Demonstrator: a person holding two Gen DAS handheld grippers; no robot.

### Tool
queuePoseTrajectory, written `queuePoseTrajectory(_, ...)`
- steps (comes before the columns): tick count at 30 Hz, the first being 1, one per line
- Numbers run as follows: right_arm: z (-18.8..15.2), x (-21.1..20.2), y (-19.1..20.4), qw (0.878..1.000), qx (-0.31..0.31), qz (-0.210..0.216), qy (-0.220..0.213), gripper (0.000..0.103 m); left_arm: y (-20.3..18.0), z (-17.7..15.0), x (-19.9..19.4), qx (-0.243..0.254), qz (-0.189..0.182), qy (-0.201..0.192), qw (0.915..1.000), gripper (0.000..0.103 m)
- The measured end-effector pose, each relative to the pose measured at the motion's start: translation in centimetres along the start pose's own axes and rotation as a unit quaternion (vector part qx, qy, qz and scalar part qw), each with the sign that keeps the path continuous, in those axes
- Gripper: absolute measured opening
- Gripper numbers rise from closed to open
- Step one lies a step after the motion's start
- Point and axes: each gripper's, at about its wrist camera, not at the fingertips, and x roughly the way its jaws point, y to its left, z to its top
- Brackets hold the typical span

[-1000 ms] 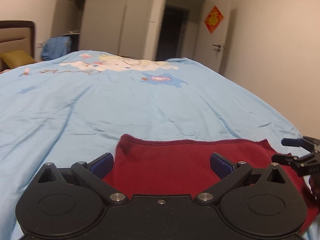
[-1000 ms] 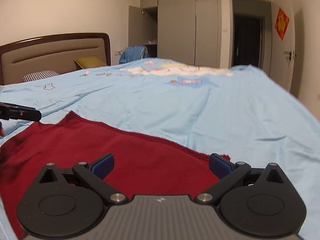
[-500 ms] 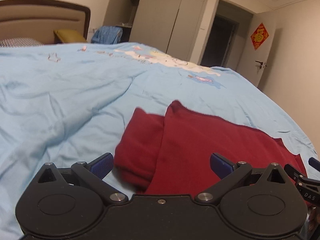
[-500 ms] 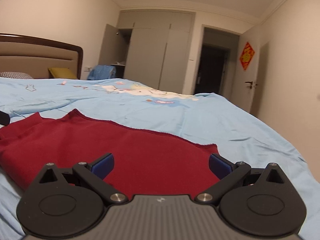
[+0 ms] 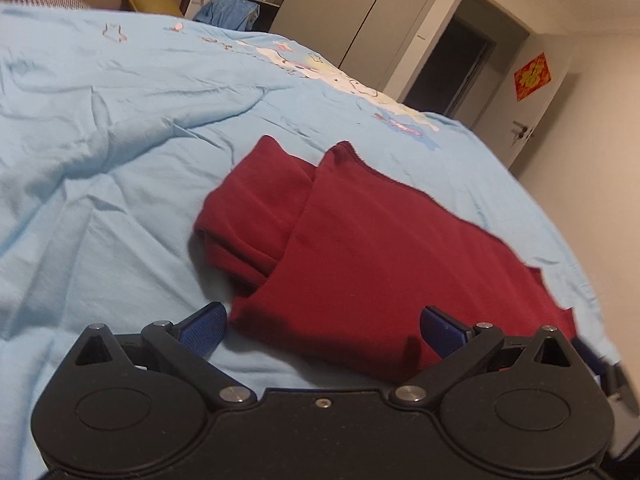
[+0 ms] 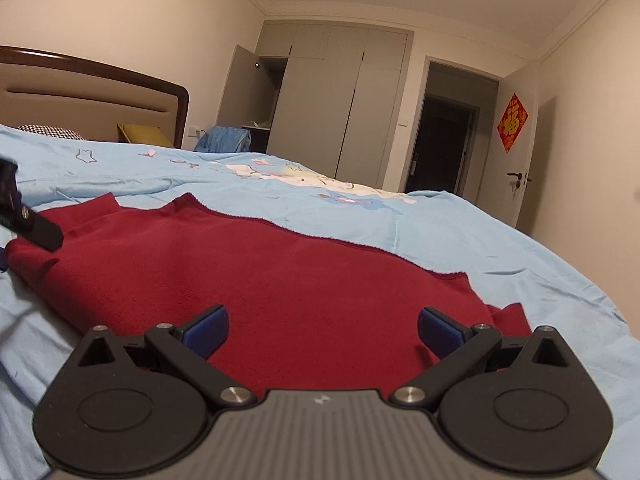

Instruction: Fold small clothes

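Note:
A dark red knit garment (image 5: 372, 248) lies folded on the light blue bedspread (image 5: 120, 160), with a folded sleeve part sticking out at its left side. My left gripper (image 5: 322, 326) hovers open over the garment's near left corner, nothing between its blue pads. In the right wrist view the same red garment (image 6: 280, 280) spreads across the bed. My right gripper (image 6: 322, 326) is open above its near edge and holds nothing. The left gripper's black body (image 6: 28, 224) shows at the left edge of that view.
The bed has a brown headboard (image 6: 100, 92) with a yellow pillow (image 6: 144, 134) at the far left. Wardrobe doors (image 6: 332, 100), a dark doorway (image 6: 444, 144) and a white door with a red decoration (image 6: 512, 122) stand beyond the bed. Blue clothing (image 6: 224, 140) lies by the wardrobe.
Both grippers have lifted and drawn back from the garment, open throughout. The left view has swung left and tilted, now showing the garment's folded left side and sleeve.

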Motion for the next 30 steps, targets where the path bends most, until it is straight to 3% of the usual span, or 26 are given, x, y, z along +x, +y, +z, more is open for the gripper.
queuePoseTrajectory(5, -0.9, 0.4, -0.6, 0.999, 0.030, 0.013, 0.009, 0.103, 0.9, -0.2, 0.0, -0.066, -0.016, -0.015, 0.9976, 0.098)
queuePoseTrajectory(10, -1.4, 0.5, -1.2, 0.998, 0.054, 0.027, 0.011, 0.103, 1.8, -0.4, -0.1, -0.137, -0.021, -0.039, 0.9895, 0.072)
queuePoseTrajectory(12, -1.5, 0.4, -1.3, 0.998, 0.057, 0.028, 0.009, 0.103, 1.9, -0.3, 0.1, -0.151, -0.021, -0.043, 0.9874, 0.067)
queuePoseTrajectory(21, -2.0, -0.2, -1.6, 0.998, 0.061, 0.029, 0.003, 0.103, 2.6, 1.7, 2.9, -0.178, -0.010, -0.060, 0.9822, 0.067)
queuePoseTrajectory(23, -2.1, -0.3, -1.6, 0.998, 0.062, 0.029, 0.001, 0.103, 2.5, 2.1, 3.3, -0.174, -0.001, -0.064, 0.9826, 0.058)
queuePoseTrajectory(25, -2.2, -0.3, -1.6, 0.998, 0.062, 0.029, 0.000, 0.103, 2.1, 2.4, 3.7, -0.163, 0.013, -0.063, 0.9845, 0.033)
queuePoseTrajectory(30, -2.3, -0.6, -1.7, 0.997, 0.065, 0.029, -0.004, 0.103, 0.6, 3.1, 3.3, -0.107, 0.015, -0.075, 0.9913, 0.023)
